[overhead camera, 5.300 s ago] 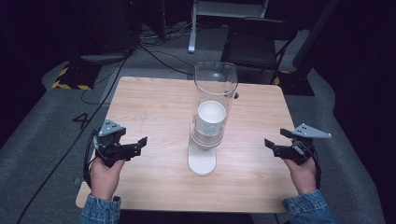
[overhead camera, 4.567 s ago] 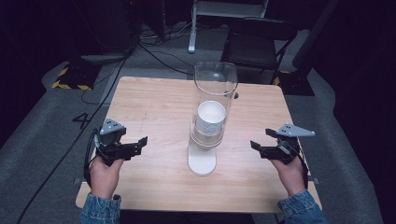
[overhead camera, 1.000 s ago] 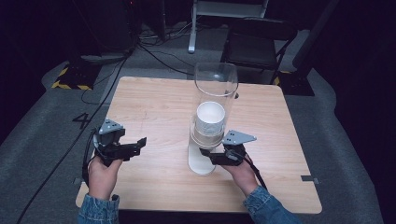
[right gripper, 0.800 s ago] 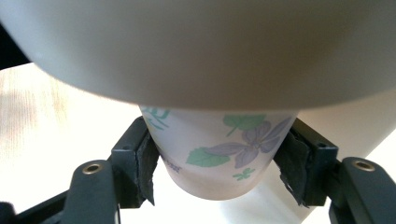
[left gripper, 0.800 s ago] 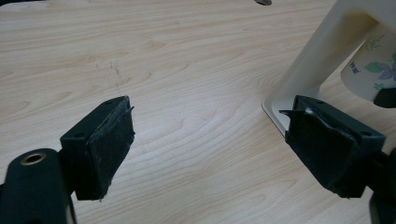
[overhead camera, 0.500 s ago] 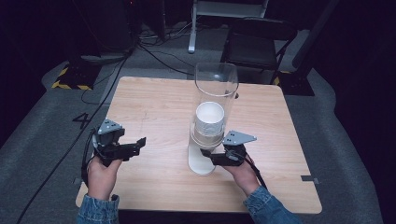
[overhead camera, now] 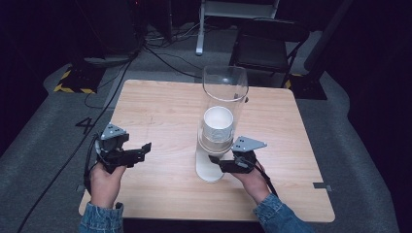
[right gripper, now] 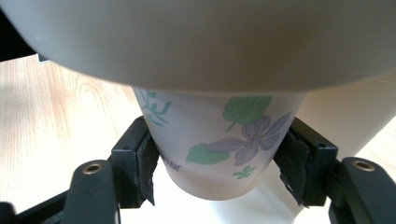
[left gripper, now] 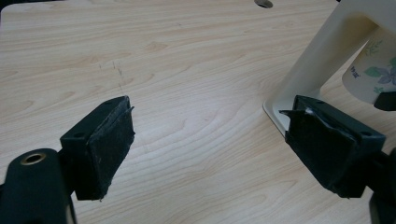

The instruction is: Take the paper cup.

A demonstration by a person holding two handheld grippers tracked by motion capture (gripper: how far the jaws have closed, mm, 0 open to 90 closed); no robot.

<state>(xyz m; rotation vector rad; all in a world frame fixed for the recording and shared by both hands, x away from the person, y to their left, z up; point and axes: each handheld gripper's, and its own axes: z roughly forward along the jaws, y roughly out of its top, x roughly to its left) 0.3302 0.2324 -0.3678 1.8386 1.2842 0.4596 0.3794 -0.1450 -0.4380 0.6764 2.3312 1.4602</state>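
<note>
Paper cup [right gripper: 219, 149] under clear dispenser tube [overhead camera: 224, 97], pinched by right gripper [right gripper: 219, 161]; left gripper [left gripper: 210, 144] spread.

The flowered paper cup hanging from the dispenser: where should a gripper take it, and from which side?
Grip the cup low on its tapered wall, from the person's side, under the dispenser collar. The right gripper already brackets that exposed bottom part.

Bare light wooden tabletop [left gripper: 187, 93] lies open before my left jaws; the cream plastic dispenser stand [left gripper: 322, 56] blocks their right, seemingly just beside it.
</note>
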